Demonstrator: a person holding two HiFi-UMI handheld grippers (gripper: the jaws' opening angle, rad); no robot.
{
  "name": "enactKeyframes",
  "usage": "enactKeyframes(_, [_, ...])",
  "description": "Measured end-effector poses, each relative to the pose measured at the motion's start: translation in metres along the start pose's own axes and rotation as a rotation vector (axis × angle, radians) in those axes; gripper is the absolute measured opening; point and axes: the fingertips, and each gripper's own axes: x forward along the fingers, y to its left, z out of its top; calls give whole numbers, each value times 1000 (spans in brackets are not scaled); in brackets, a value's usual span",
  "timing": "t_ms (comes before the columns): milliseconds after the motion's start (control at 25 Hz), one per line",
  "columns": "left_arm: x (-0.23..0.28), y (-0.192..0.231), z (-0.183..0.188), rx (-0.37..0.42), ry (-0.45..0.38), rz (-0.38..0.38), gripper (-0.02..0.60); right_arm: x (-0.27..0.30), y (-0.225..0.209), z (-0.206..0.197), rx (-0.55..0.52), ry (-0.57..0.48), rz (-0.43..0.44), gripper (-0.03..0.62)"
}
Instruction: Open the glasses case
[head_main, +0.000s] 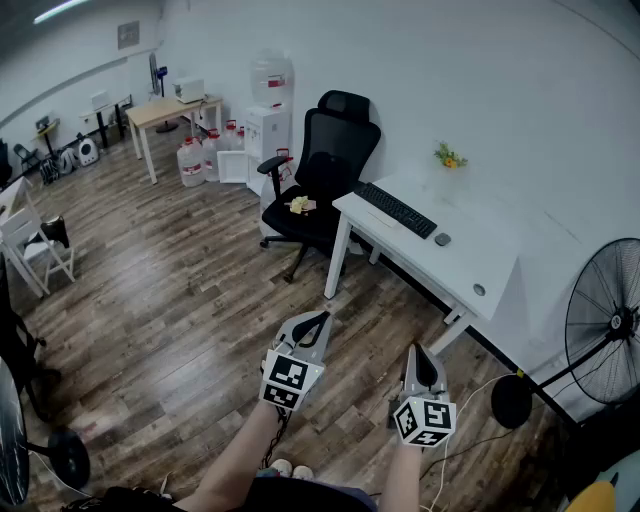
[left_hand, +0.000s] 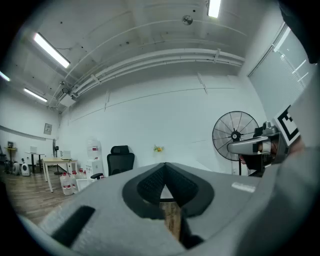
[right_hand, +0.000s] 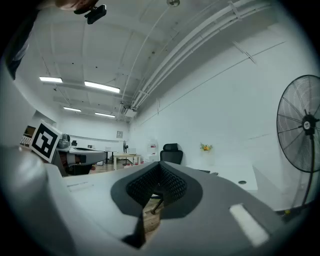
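No glasses case shows in any view. I stand on the wood floor, holding both grippers level in front of me, aimed toward the white desk. My left gripper has its jaws together with nothing between them; in its own view the left gripper shows its dark pads meeting at the tip. My right gripper is to its right, a little nearer to me, and is also shut and empty. In the right gripper view the right gripper closes to a point in the same way.
On the desk lie a black keyboard, a mouse and a small plant. A black office chair stands at its left end. A standing fan is at the right, a water dispenser and bottles behind.
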Motion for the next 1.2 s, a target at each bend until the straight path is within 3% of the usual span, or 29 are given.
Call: enactKeyframes(1200, [3, 1, -19, -16, 30, -24, 8, 2, 1, -17, 40, 12, -8, 10])
